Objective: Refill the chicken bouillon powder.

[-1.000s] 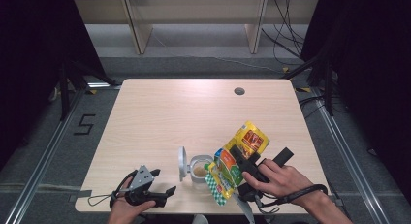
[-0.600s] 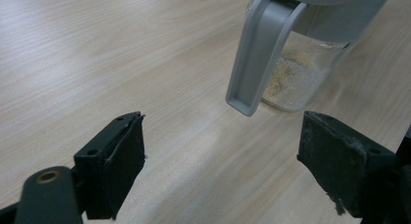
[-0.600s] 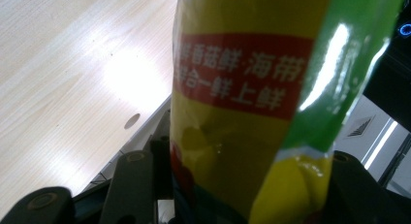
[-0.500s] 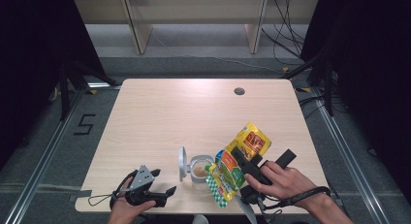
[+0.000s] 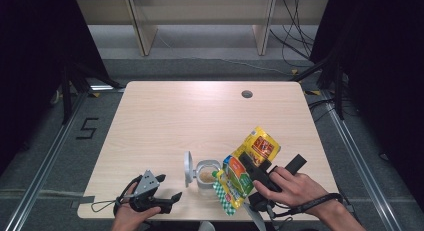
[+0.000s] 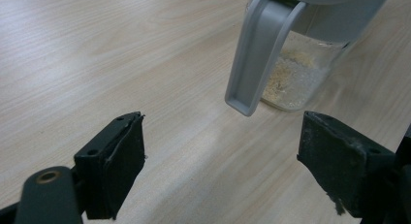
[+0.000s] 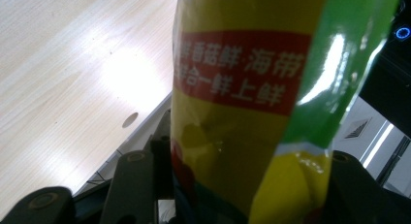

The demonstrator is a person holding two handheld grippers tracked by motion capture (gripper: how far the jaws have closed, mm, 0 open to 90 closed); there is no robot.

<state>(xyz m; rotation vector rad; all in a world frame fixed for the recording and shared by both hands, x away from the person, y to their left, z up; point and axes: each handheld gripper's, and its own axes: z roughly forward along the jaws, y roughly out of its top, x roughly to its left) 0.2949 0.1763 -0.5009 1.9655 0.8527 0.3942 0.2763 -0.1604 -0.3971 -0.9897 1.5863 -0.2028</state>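
**Reviewer:** Yellow and green foil is what stood out from the high view. Your right gripper (image 5: 250, 167) had the seasoning pouch (image 5: 245, 171) clamped across its middle, tilted, its lower checked end hanging just beside the open glass jar (image 5: 207, 175) near the table's (image 5: 200, 116) front edge. What did your other hand do?

**Operator's partner:** From above, your left gripper (image 5: 167, 201) lay low at the front left of the table, well apart from the pouch, jaws spread with nothing between them. The jar's grey lid (image 5: 187, 167) stood flipped up on its left side, and pale granules covered the jar's bottom.

**Reviewer:** And the left gripper view?

**Operator's partner:** Your two black jaws stood wide over bare wood. Ahead of them you had the jar (image 6: 295, 78) with its grey lid (image 6: 257, 54) hanging down in front, granules visible through the glass.

**Reviewer:** The right gripper view?

**Operator's partner:** You had the pouch (image 7: 242, 112) pressed between the jaws, rising upward, a red band with white characters across its yellow face, green along one edge. The table (image 7: 58, 78) lay off to the left behind it.
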